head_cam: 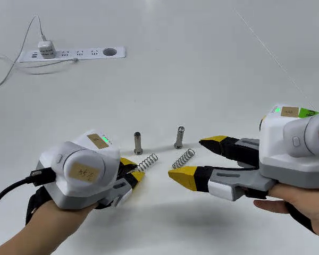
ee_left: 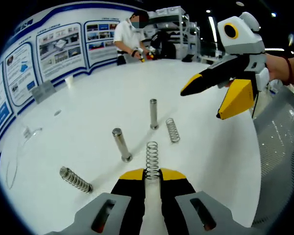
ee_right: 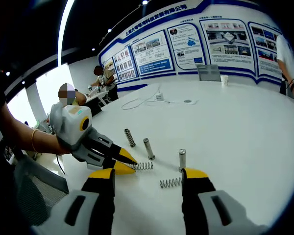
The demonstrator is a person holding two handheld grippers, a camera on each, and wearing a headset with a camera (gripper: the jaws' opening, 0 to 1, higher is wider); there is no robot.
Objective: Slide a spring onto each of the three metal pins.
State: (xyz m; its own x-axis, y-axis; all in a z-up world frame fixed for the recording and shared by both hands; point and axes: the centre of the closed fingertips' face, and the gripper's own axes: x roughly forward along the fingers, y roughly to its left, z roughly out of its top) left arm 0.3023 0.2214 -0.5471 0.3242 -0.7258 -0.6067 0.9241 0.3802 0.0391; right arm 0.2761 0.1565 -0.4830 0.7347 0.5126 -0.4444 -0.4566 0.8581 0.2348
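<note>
We see the left gripper (ee_left: 152,174), fingers clamped on a spring (ee_left: 152,155), axis straight ahead; upright pin (ee_left: 121,144) near, just ahead-left. Right gripper (ee_right: 151,172) fingers apart, loose spring (ee_right: 170,182) just ahead.

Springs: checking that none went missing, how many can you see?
3. The held spring sits in the left tool; the loose spring lies beside the farther pin; the third spring lies apart, low left in the left gripper view. None seems hidden.

Broad white bench (head_cam: 202,69) under me, power strip (head_cam: 74,53) with a plugged charger (head_cam: 47,49), blue-trimmed wall (ee_right: 152,36) of poster boards (ee_right: 228,36) beyond, bright ceiling strip light (ee_right: 65,29), a person (ee_right: 107,78) standing farther off.
</note>
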